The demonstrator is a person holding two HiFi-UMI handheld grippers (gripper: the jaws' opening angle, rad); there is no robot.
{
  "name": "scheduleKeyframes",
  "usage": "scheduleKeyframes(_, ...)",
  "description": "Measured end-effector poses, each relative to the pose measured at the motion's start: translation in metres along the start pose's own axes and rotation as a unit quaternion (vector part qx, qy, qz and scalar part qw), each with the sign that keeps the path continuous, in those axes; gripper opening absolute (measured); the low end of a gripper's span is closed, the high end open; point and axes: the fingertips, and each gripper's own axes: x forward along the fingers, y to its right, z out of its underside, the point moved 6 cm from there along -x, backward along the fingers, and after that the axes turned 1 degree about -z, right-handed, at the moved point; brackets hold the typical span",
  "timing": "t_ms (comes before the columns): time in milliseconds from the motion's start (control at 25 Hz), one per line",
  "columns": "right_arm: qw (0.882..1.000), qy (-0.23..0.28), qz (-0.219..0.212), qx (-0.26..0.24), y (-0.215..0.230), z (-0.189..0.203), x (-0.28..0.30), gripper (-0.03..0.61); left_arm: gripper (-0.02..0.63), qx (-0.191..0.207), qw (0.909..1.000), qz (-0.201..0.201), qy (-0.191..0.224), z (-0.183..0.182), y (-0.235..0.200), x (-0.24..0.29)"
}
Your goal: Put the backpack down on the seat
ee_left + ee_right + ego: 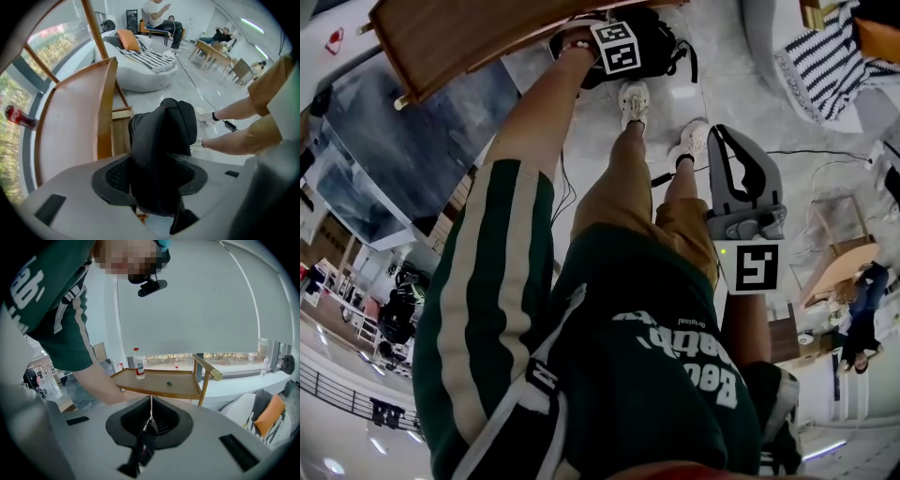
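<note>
Looks late in the job. Black fabric backpack low down at the far end of the head view, just beside the pale wooden trolley and near the white sneakers. Underside hidden; only pale marbled floor visible around, no seat surface beneath (so not safe to call landed on a seat). White rounded lounge seat well apart, across the floor in the left gripper view.

Left gripper pointing down over the bag, jaws spread wide with the backpack's padded black mesh strap standing between. Ribbed pad faces bare on either side of that strap, so apparently no clamping. Right gripper off to the side, aimed across the trolley, jaws pressed together with only a hairline of light between, nothing pinched.

Left to do, as a judgement: make sure of a seat under the bag and not merely floor, clear the strap from the left jaws, lift away.

On to containers. Backpack zipped or unzipped: impossible to say, contents unseen. Trolley's tray top bearing a clear plastic bottle with a red label, upright, plus a small dark object apart from the bottle, too small to name. Lounge seat carrying an orange cushion and a black-and-white striped throw, just beside one another.
</note>
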Motion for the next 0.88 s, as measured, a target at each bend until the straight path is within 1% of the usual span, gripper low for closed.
scheduleKeyframes(120,1.000,-0.007,-0.002,0.002,0.003,0.005,0.005,0.037,0.221,-0.028,0.9964,0.079,0.003,0.003,0.016,0.012)
scheduleKeyframes(160,1.000,-0.008,-0.002,0.003,0.004,0.006,0.006,0.037,0.221,-0.032,0.9947,0.098,0.005,0.004,0.021,0.015)
scheduleKeyframes(200,1.000,-0.009,-0.002,0.004,0.005,0.008,0.007,0.037,0.221,-0.033,0.9936,0.108,0.007,0.004,0.025,0.017)
scheduleKeyframes(240,1.000,-0.011,-0.003,0.004,0.006,0.009,0.007,0.037,0.219,-0.032,0.9936,0.108,0.009,0.004,0.027,0.018)
scheduleKeyframes(280,1.000,-0.013,-0.003,0.004,0.007,0.011,0.007,0.037,0.209,-0.026,0.9947,0.099,0.008,0.004,0.028,0.018)
scheduleKeyframes(360,1.000,-0.014,-0.003,0.004,0.008,0.012,0.007,0.037,0.053,-0.004,0.9981,0.061,-0.005,0.005,0.029,0.016)
scheduleKeyframes(400,1.000,-0.012,-0.003,0.003,0.008,0.011,0.007,0.037,0.035,0.004,0.9989,0.045,-0.012,0.006,0.030,0.015)
scheduleKeyframes(480,1.000,-0.009,-0.003,0.002,0.007,0.010,0.007,0.037,0.028,0.001,0.9996,0.024,-0.015,0.006,0.031,0.011)
scheduleKeyframes(640,1.000,-0.008,-0.008,-0.006,0.002,0.006,0.003,0.037,0.026,-0.019,0.9997,-0.014,-0.002,0.008,0.025,-0.008)
scheduleKeyframes(760,1.000,-0.004,-0.011,-0.011,-0.004,0.001,0.001,0.037,0.025,-0.016,0.9996,-0.024,0.007,0.012,0.030,-0.023)
scheduleKeyframes(880,1.000,0.007,-0.015,-0.023,-0.011,-0.008,-0.003,0.037,0.025,-0.007,0.9993,-0.031,0.018,0.014,0.044,-0.039)
